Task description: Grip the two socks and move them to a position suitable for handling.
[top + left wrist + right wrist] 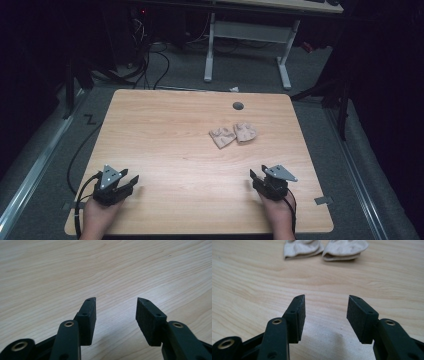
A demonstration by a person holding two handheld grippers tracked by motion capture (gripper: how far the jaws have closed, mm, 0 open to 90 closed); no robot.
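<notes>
**Both claws wait, nothing held**

We rest our left claw [131,181] and right claw [256,176] on the table [165,130], jaws apart. Two folded beige cloths [232,135] lie ahead of the right claw; reaching them likely comes next.

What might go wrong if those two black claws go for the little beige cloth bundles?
The two cloth pieces lie side by side and seem to touch, so a jaw closing on one may drag the other along. They lie flat on the table, so the open right gripper might scrape the wood or pinch a single layer. The left gripper has farther to reach.
</notes>
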